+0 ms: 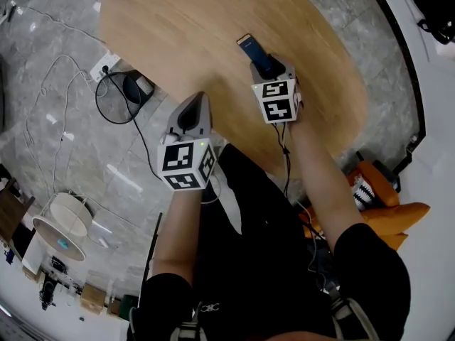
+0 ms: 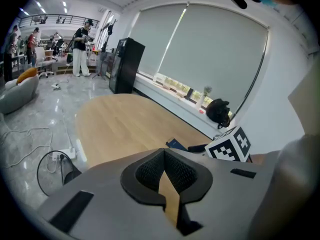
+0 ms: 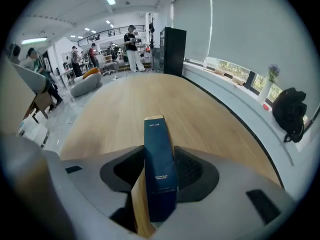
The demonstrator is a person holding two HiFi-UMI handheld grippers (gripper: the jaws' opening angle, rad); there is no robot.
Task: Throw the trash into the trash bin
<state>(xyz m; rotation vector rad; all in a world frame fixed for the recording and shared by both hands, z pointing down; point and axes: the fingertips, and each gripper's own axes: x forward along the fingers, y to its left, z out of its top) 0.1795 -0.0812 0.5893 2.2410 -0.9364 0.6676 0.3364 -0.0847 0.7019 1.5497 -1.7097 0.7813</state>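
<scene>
Dark-blue carton (image 3: 159, 169), long and narrow, stands between the spread jaws of the right gripper (image 1: 268, 67). It sits close against the right pad with a sliver of wood showing on its other side, so it is not clamped. Its far end pokes out over the oval wooden table (image 1: 178, 27), in from the near edge. The left gripper (image 1: 192, 111) hangs over that near edge, tips together, empty.

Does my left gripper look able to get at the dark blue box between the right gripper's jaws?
Probably yes: only bare table separates the left gripper from the dark blue box, though the right gripper's open jaws flank its sides.
</scene>
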